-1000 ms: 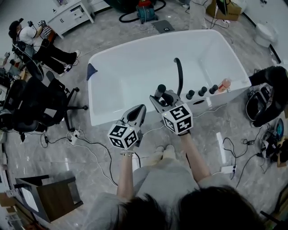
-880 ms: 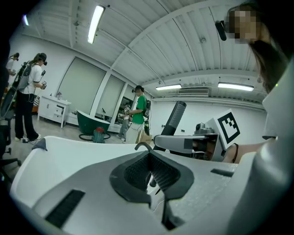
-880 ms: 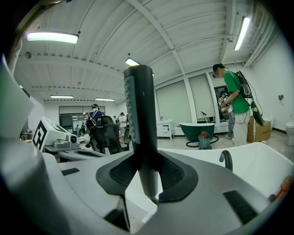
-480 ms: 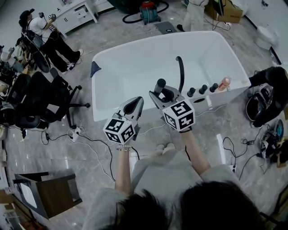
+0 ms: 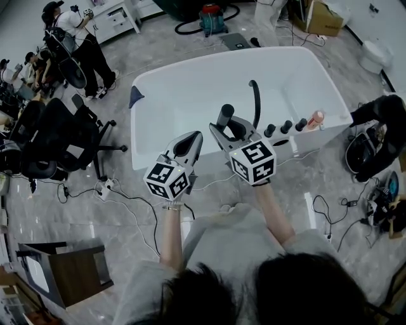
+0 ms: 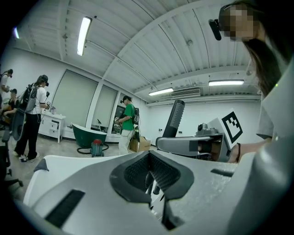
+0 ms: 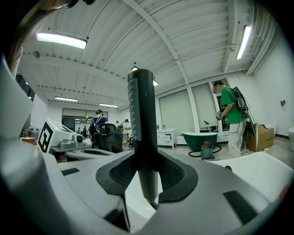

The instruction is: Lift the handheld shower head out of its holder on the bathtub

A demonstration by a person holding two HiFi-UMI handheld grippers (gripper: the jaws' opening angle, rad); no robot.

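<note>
Above white acrylic bathtub (image 5: 149, 159): right gripper (image 5: 231, 130) clenched on dark grey cylindrical shower head (image 7: 142, 119), long axis upright between 2 jaws; left gripper (image 5: 192, 142) closed, empty, just beside.

The bathtub (image 5: 190, 101) is white, the shower head (image 7: 141, 114) dark grey, the vacuum (image 5: 212, 13) red.

left gripper (image 5: 192, 141): jaws together, nothing between, aimed far, about level | right gripper (image 5: 229, 129): just right of it, jaws clamped on upright shower head (image 5: 224, 116) handle | left forearm (image 5: 170, 235), right forearm (image 5: 274, 212): both stretched forward, side by side
</note>
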